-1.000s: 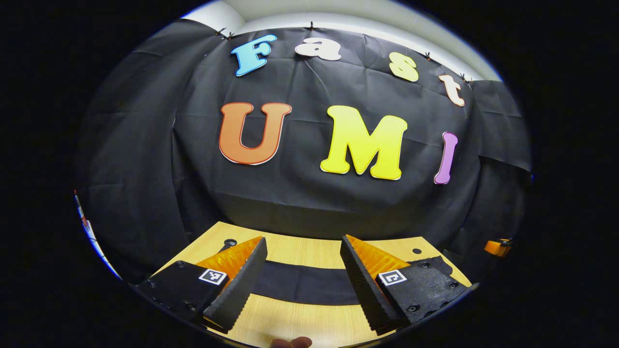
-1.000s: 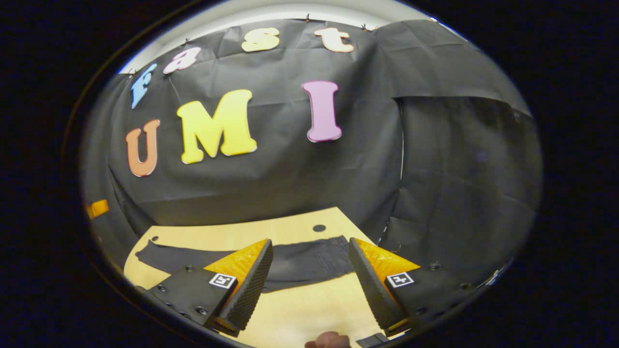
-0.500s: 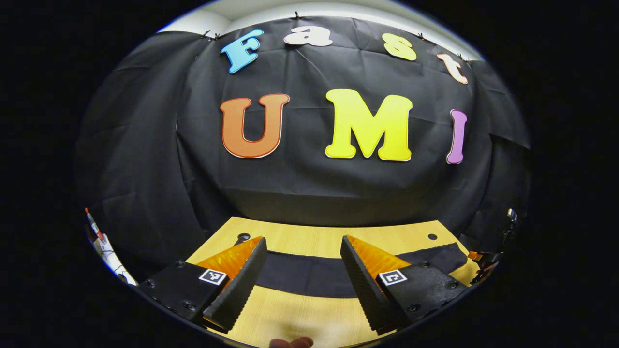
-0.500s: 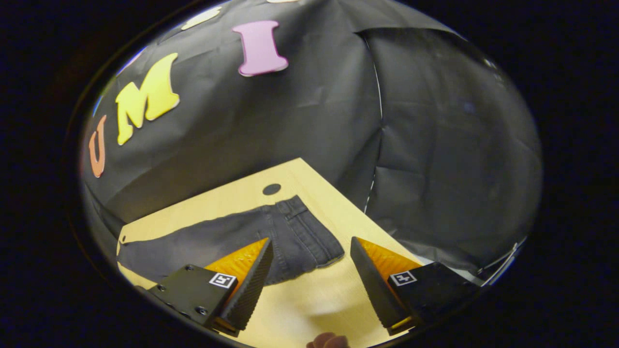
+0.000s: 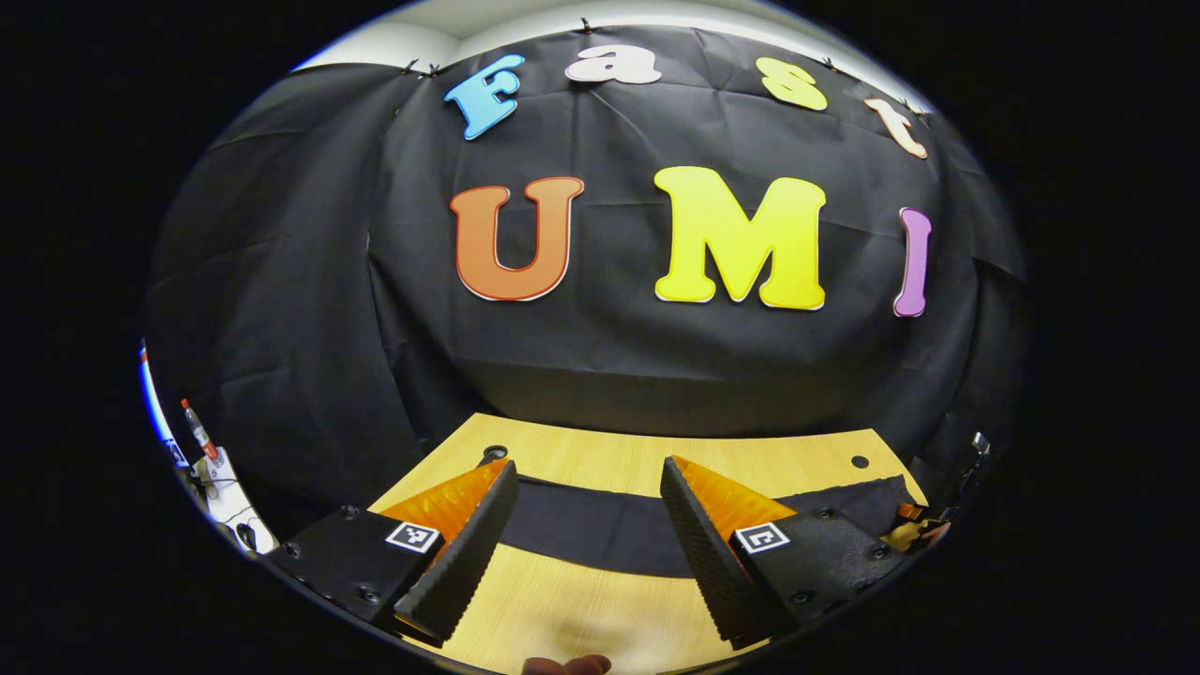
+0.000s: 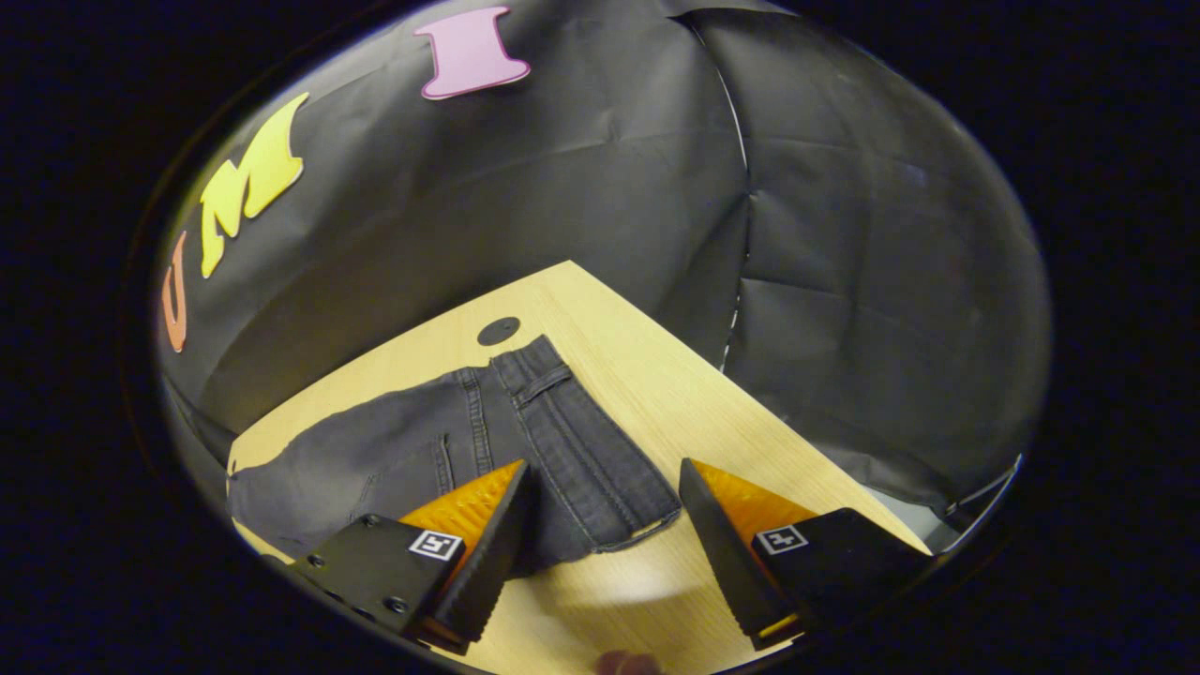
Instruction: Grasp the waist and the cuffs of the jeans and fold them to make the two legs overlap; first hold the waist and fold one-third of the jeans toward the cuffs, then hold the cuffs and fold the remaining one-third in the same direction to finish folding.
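Dark grey jeans (image 6: 487, 441) lie flat on the wooden table (image 6: 637, 375), their waist (image 6: 586, 450) toward the table's right end. My right gripper (image 6: 605, 539) hovers open just above the waist's near corner, touching nothing. In the left gripper view the jeans (image 5: 591, 530) run as a dark band across the table (image 5: 600, 459). My left gripper (image 5: 586, 539) stands open above the leg part, with nothing between its fingers. The cuff end is hidden behind the left finger.
Two round holes mark the table: one (image 6: 499, 330) beside the waist, another (image 5: 860, 461) at the far right. A small dark fitting (image 5: 492, 455) sits near the table's far left corner. Black cloth walls close the booth behind and at the sides.
My right gripper has tipped downward and moved closer to the waist, which now looks larger between its fingers. My left gripper has shifted only slightly. Both stayed open.
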{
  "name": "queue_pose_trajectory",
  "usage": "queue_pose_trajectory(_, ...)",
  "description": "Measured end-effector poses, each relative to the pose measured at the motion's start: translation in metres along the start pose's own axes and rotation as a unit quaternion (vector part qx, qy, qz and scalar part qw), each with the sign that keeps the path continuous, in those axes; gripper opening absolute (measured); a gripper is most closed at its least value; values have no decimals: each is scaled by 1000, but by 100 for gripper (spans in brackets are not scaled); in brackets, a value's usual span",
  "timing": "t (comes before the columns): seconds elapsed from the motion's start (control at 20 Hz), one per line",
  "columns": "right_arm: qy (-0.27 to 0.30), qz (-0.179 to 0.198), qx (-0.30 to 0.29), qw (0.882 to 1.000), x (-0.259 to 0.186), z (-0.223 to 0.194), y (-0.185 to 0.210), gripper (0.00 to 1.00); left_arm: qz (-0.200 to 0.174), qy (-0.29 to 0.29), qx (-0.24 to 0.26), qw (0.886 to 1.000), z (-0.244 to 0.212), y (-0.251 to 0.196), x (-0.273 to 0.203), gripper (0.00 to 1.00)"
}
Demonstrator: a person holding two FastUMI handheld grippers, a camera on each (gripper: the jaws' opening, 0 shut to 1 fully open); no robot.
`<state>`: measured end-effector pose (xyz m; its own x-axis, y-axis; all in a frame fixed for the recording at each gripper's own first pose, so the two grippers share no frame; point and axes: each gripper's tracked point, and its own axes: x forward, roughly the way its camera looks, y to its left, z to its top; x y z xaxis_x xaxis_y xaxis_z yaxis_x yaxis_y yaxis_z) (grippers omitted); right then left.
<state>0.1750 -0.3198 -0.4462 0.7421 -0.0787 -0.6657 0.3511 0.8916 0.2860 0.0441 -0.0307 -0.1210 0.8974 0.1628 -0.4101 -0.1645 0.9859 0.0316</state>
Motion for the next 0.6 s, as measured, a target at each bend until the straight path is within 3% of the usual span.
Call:
queue_pose_trajectory(0.2, 31, 34, 10, 999, 3, -2, 16, 53, 11, 9, -26, 1000, -7, 7, -4, 98)
queue_pose_trajectory(0.35, 43, 19, 3, 999, -5, 4, 15, 16, 15, 5, -28, 999, -5, 13, -9, 98)
queue_pose_trajectory(0.45, 50, 15, -2, 999, -13, 9, 21, 5, 23, -8, -18, 1000, -1, 24, -15, 98)
queue_pose_trajectory(0.6, 32, 29, -13, 999, -43, 38, 43, 5, 32, -20, -29, 999, -1, 43, -19, 98)
